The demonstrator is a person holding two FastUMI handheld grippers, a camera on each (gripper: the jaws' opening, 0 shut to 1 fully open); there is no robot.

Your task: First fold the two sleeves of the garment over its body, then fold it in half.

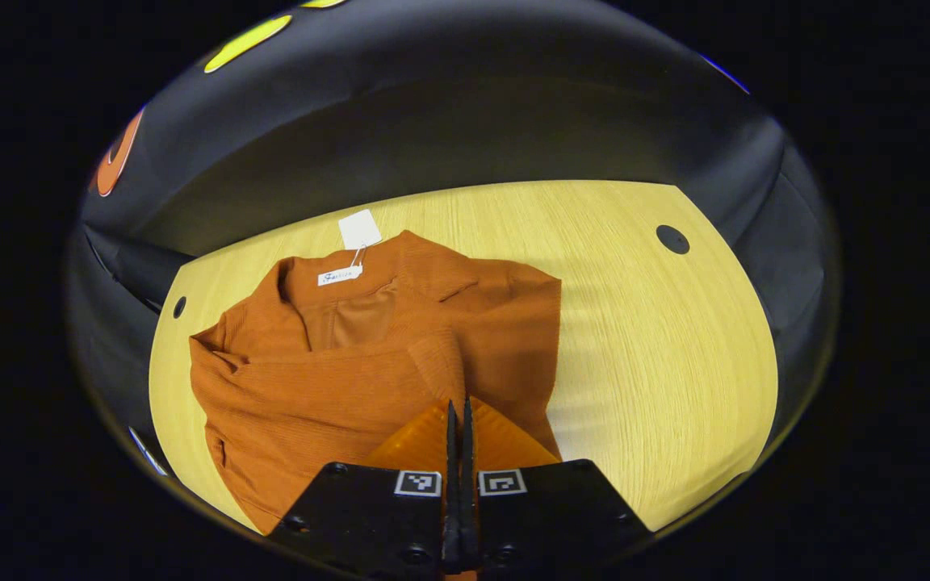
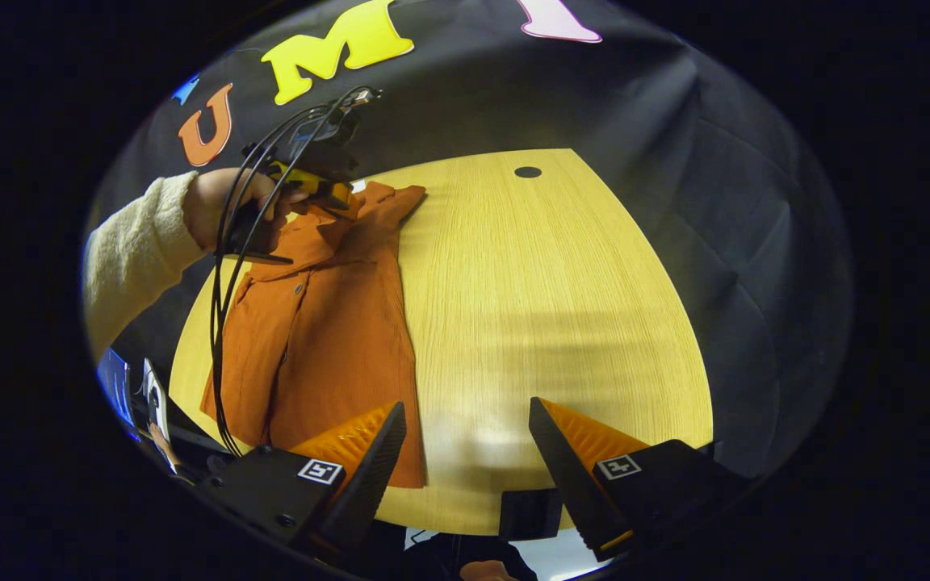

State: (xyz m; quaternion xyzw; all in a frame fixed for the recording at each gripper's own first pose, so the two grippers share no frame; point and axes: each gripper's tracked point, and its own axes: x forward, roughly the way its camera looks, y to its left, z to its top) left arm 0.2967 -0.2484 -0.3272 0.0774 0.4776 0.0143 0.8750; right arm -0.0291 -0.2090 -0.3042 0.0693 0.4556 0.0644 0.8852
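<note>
The rust garment (image 2: 328,323) lies on the wooden table (image 2: 554,323), the left gripper (image 1: 458,420) seemingly pinched closed on a sleeve to lay across its body, while the right gripper (image 2: 465,428) gapes empty near the hem.

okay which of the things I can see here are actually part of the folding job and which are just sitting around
Part of the job:
garment
left gripper, shut
right gripper, open above the table

Just around:
paper tag at the garment's collar
cables trailing from the left gripper
table holes
</note>
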